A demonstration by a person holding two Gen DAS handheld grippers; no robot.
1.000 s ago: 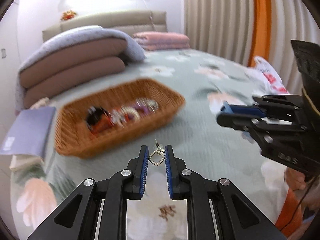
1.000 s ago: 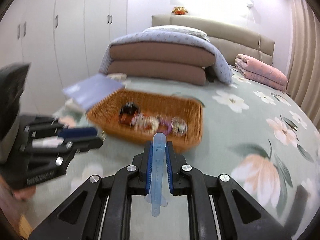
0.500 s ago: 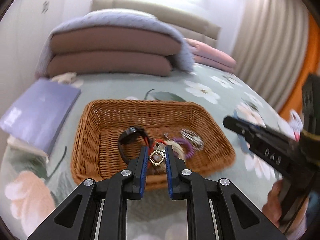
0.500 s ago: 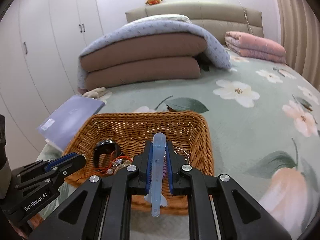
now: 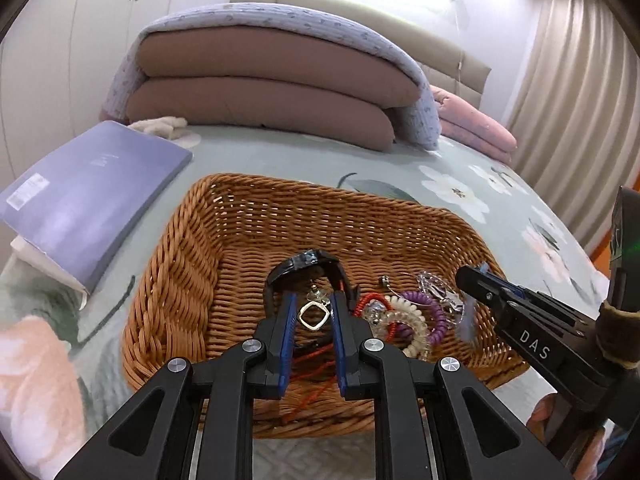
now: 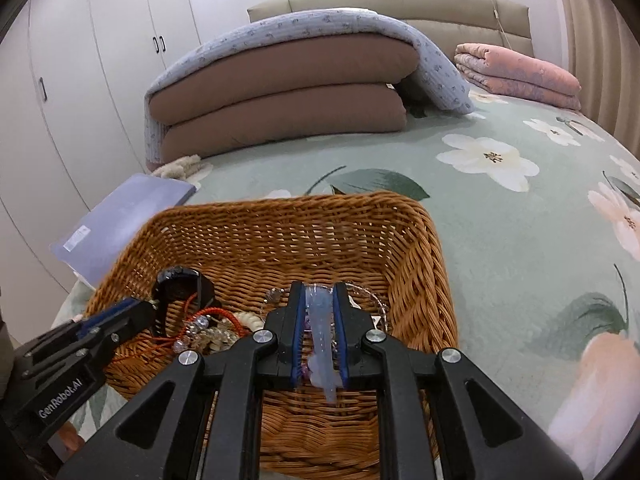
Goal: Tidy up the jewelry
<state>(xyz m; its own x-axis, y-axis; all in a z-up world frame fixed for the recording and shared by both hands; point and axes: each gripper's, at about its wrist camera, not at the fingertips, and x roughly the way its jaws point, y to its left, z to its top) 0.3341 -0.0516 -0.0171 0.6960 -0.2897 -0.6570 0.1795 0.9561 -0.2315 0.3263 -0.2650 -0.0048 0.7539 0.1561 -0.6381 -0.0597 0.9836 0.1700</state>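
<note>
A brown wicker basket [image 5: 192, 264] [image 6: 432, 264] lies on the bed and holds a black watch [image 5: 308, 264] [image 6: 180, 284], a red cord, coil hair ties [image 5: 420, 316] and clear trinkets. My left gripper [image 5: 313, 316] hangs over the basket, its jaws a little apart with a small gold earring [image 5: 313, 315] between them. My right gripper [image 6: 318, 312] is also over the basket, shut on a pale blue plastic hair clip [image 6: 322, 332] that looks blurred. Each gripper shows in the other's view, the right one [image 5: 480, 280] and the left one [image 6: 120, 312].
A lilac book [image 5: 88, 192] [image 6: 128, 216] lies left of the basket on white papers. Folded brown duvets under a blue blanket [image 5: 272, 80] [image 6: 288, 84] and a pink quilt [image 6: 520, 72] lie behind. The bedspread [image 6: 520, 220] is green with flowers.
Both grippers have moved forward and down over the basket with their items. The left jaws have widened slightly around the earring.
</note>
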